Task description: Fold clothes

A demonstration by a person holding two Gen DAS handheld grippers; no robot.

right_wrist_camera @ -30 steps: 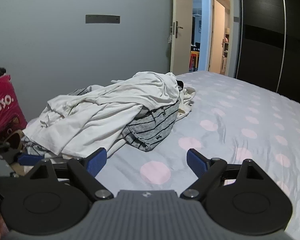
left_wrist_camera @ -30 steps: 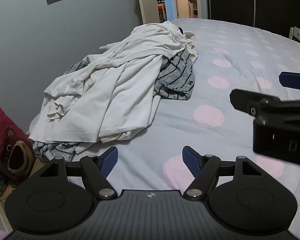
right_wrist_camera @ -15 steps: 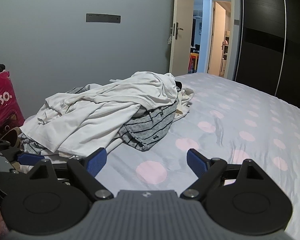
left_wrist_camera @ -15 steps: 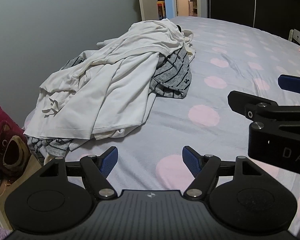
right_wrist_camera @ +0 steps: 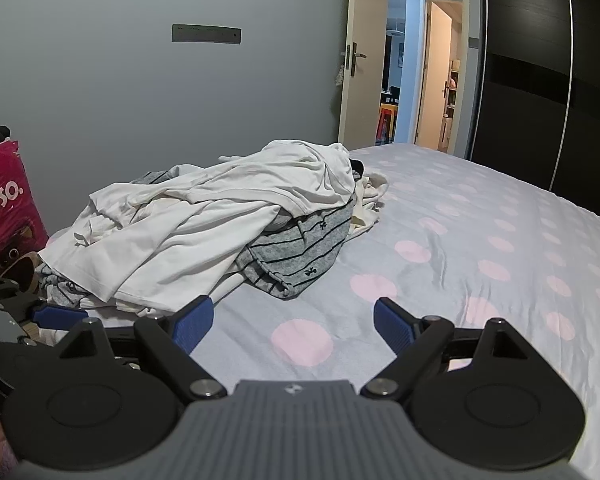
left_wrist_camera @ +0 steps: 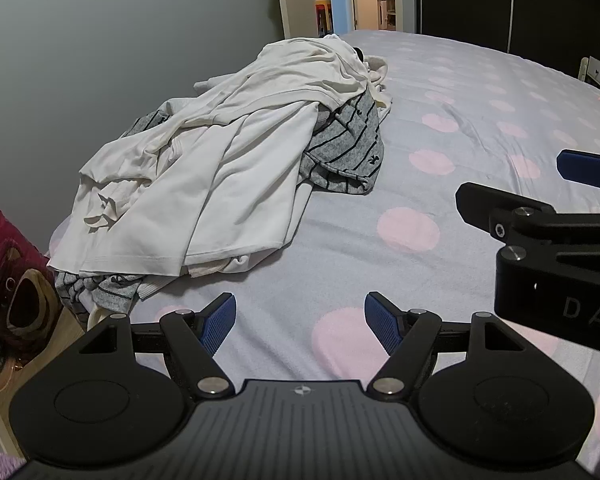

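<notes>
While the heap of clothes (left_wrist_camera: 236, 168) lies unfolded at the left side of the bed (left_wrist_camera: 440, 264), near the wall (left_wrist_camera: 80, 80), it now sits a little lower and closer in both views than one second ago, so both tools have moved forward toward it. No folding is begun yet, I judge; this is only the approach. A white garment (right_wrist_camera: 188, 248) covers the top, and a grey striped one (right_wrist_camera: 300, 256) comes out under it on the right. The left gripper (left_wrist_camera: 300, 322) is wide apart and empty, just before the white hem. The right gripper (right_wrist_camera: 293, 320) is also wide and empty. The heap's near-left corner seems to hang over the bed edge, beside a pink bag (left_wrist_camera: 4, 264), but the distortion there is strong. To the right, the dotted sheet is free, enough room for spreading a garment.
</notes>
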